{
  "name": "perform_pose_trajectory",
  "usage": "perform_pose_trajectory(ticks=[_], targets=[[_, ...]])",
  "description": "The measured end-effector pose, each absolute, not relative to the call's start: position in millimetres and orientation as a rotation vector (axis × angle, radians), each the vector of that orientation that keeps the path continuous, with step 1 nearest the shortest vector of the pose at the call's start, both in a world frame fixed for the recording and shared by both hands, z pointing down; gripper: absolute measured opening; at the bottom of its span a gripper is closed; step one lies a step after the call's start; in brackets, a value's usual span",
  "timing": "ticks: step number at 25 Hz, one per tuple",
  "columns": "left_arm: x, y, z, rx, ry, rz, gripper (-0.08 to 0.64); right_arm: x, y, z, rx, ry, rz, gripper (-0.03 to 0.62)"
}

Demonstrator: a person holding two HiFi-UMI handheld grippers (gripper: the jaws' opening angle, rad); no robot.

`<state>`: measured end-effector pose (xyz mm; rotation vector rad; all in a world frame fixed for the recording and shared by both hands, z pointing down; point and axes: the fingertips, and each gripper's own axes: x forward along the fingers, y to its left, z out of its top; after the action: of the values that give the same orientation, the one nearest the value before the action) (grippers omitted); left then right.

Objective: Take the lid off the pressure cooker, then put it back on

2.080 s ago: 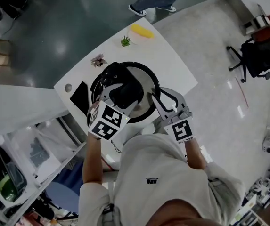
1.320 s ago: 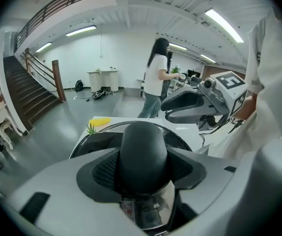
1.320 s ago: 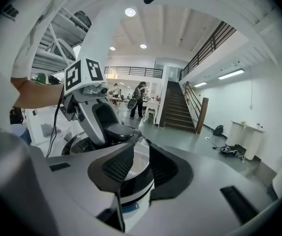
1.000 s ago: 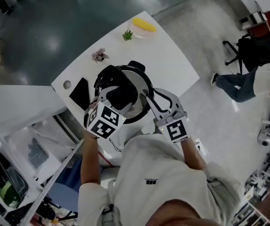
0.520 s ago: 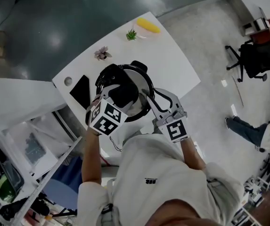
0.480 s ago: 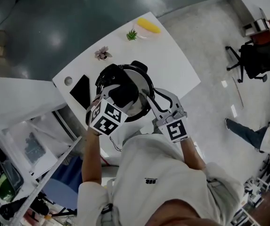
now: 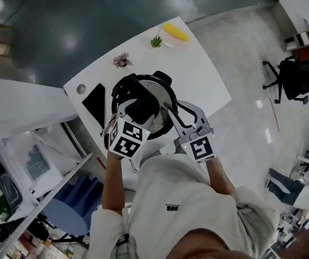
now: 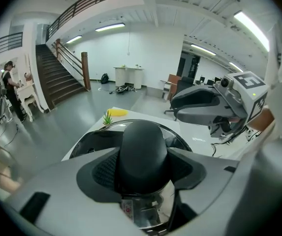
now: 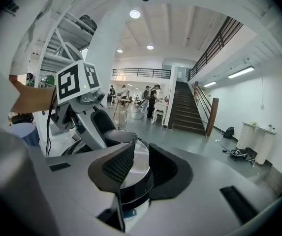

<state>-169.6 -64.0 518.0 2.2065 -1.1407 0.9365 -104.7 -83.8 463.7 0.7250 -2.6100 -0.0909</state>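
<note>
on the white table (image 7: 197,80), left tongs (image 8: 143,170) clamp the lid knob (image 8: 143,139).

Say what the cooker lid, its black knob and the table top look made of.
Round silver lid: polished metal, probably steel; mirror reflections.
Black domed knob: matte plastic, likely; dull sheen.
White table top: smooth laminate or painted board.

It's a big open-plan lab or office hall: a wide staircase (image 8: 57,77) climbs to a railed mezzanine (image 9: 141,73), strip lights (image 8: 110,27) line the white ceiling, the polished grey floor (image 7: 62,31) gleams, an office chair (image 7: 292,77) stands by, and people (image 9: 150,95) gather in the background.
</note>
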Motion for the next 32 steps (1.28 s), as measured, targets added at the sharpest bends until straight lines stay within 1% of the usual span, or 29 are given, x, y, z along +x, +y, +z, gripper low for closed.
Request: perform_pose_trajectory(ticks=[10, 17, 23, 28, 32], targets=[[-173, -65, 519, 2.079, -1.318, 0.844, 0.287, -105, -88, 466, 0.694, -2.629, -0.056, 0.097], [-174, -66, 514, 2.099, -1.466, 0.79, 0.293, -105, -90, 461, 0.69, -2.644, -0.04, 0.097], [-181, -66, 480, 2.17, -1.64, 0.629, 0.299, -109, -88, 451, 0.69, -2.67, -0.072, 0.097], [-195, -52, 453, 2.147, -1.813, 0.479, 0.27, -115, -78, 446, 0.647, -2.668, -0.191, 0.095], [-201, -36, 445, 2.097, -1.914, 0.419, 0.245, -117, -69, 440, 0.64, -2.692, -0.21, 0.095]])
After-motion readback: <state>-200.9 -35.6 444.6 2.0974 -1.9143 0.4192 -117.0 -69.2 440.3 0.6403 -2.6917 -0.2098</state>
